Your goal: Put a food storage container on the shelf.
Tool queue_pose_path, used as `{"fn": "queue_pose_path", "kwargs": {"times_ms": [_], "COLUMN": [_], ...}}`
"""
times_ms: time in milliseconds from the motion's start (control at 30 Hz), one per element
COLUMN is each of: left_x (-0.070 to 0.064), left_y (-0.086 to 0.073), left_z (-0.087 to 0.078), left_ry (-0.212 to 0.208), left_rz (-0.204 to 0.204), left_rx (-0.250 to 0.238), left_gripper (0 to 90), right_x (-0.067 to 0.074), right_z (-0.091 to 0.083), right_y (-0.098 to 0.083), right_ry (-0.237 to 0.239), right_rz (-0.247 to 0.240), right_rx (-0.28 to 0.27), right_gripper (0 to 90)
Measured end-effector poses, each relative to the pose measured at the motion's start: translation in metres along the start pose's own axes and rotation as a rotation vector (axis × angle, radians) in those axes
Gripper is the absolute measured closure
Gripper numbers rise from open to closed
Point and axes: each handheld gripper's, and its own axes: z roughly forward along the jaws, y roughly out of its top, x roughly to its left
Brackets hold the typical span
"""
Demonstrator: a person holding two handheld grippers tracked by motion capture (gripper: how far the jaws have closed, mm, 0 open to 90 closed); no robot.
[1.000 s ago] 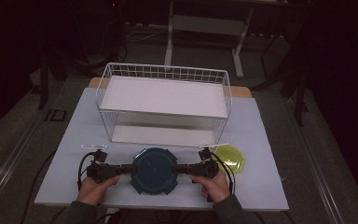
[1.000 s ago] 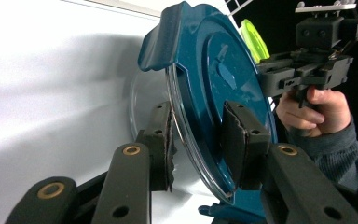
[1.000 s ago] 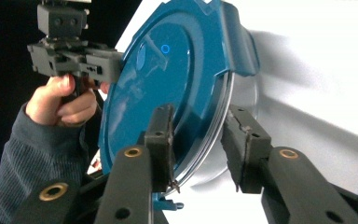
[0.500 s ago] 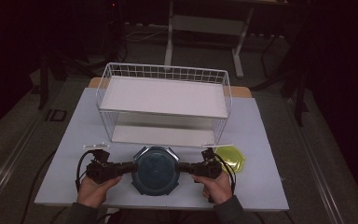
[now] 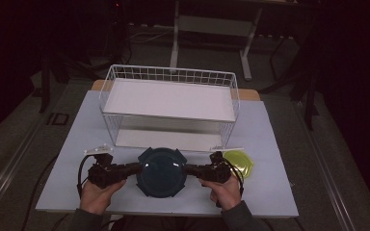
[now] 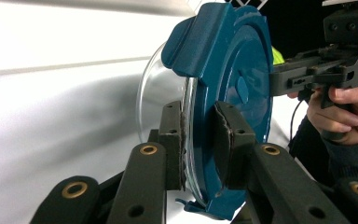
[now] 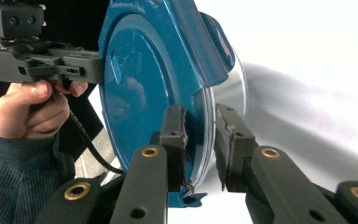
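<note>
A round dark-blue lidded container [image 5: 161, 172] with a clear glass bowl hangs level just above the table's near edge. My left gripper [image 5: 137, 168] grips its left rim and my right gripper [image 5: 187, 169] its right rim. In the left gripper view, the left gripper [image 6: 199, 140] has its pads pressing the glass and the blue lid [image 6: 233, 70]; its jaws have just been closing on that rim. In the right gripper view, the right gripper [image 7: 199, 140] clamps the opposite rim of the lid [image 7: 144, 70] the same way, its jaws having just closed in too.
A white wire basket [image 5: 168, 96] with a flat white shelf stands behind the container across the middle of the table [image 5: 270, 192]. A yellow-green hexagonal lid [image 5: 241, 161] lies just right of my right gripper, close to the hand.
Both pairs of jaws have narrowed onto the container's rim. The container and both hands have risen slightly and shifted a little towards the basket.
</note>
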Motion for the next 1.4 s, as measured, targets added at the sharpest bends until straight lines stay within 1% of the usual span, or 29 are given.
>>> {"fn": "queue_pose_path", "kwargs": {"times_ms": [200, 367, 633, 733, 867, 1100, 1267, 1400], "left_x": [-0.008, -0.015, -0.028, -0.033, -0.042, -0.057, -0.066, -0.072], "left_y": [0.011, 0.017, 0.033, 0.041, 0.052, 0.076, 0.093, 0.106], "left_z": [-0.005, -0.008, -0.018, -0.023, -0.031, -0.046, -0.054, -0.060], "left_ry": [0.000, -0.003, -0.005, -0.006, -0.005, 0.001, 0.012, 0.019], "left_rz": [0.026, 0.036, 0.060, 0.067, 0.083, 0.113, 0.125, 0.143], "left_rx": [-0.024, -0.042, -0.080, -0.094, -0.115, -0.144, -0.166, -0.186], "left_gripper": [75.1, 75.1, 75.1, 75.2, 75.2, 75.1, 75.1, 75.0], "right_x": [0.008, 0.014, 0.030, 0.037, 0.048, 0.066, 0.075, 0.081], "right_z": [-0.009, -0.017, -0.031, -0.037, -0.046, -0.059, -0.067, -0.073], "right_y": [0.010, 0.018, 0.036, 0.044, 0.056, 0.076, 0.090, 0.101], "right_ry": [-0.009, -0.016, -0.032, -0.038, -0.046, -0.042, -0.040, -0.038], "right_rz": [-0.032, -0.058, -0.107, -0.118, -0.146, -0.175, -0.180, -0.187], "right_rx": [-0.031, -0.040, -0.063, -0.074, -0.094, -0.129, -0.156, -0.173], "right_gripper": [74.6, 74.7, 74.6, 74.6, 74.6, 74.6, 74.5, 74.5]}}
